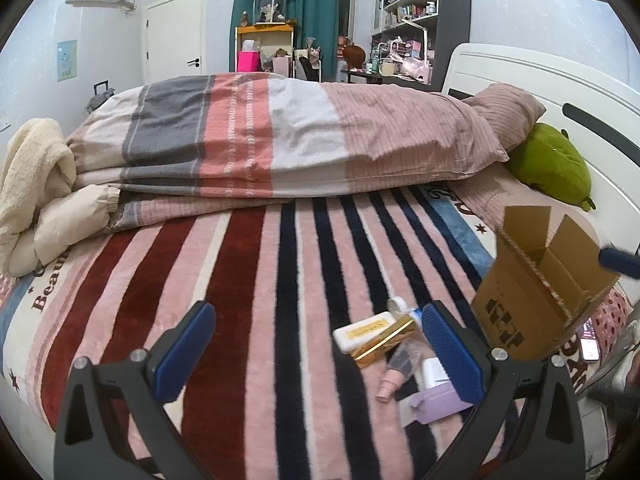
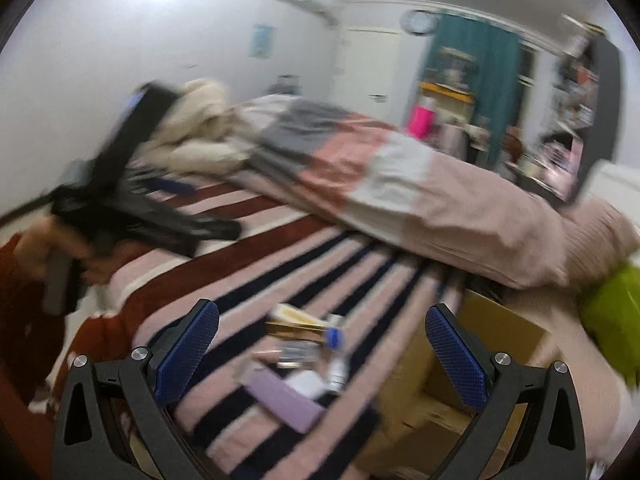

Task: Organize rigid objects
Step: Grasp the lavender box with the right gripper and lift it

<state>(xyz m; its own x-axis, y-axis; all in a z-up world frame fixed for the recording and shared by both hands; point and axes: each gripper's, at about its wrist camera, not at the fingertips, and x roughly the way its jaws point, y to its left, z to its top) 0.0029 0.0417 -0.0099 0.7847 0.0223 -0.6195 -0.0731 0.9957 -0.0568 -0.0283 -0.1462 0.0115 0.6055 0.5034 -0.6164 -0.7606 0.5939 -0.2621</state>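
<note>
Progress looks nil: the small items (image 1: 404, 354) lie heaped on the striped blanket (image 1: 248, 280) beside the open cardboard box (image 1: 536, 292), whose visible inside looks empty, while left claw (image 1: 316, 354) and right claw (image 2: 322, 354) gape wide, holding nothing.

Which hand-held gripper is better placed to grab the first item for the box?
Probably left. The left hand-held gripper is open and steady, with the gold box just ahead. The right hand-held gripper, also open, is motion-blurred, partly over the cardboard box.
</note>
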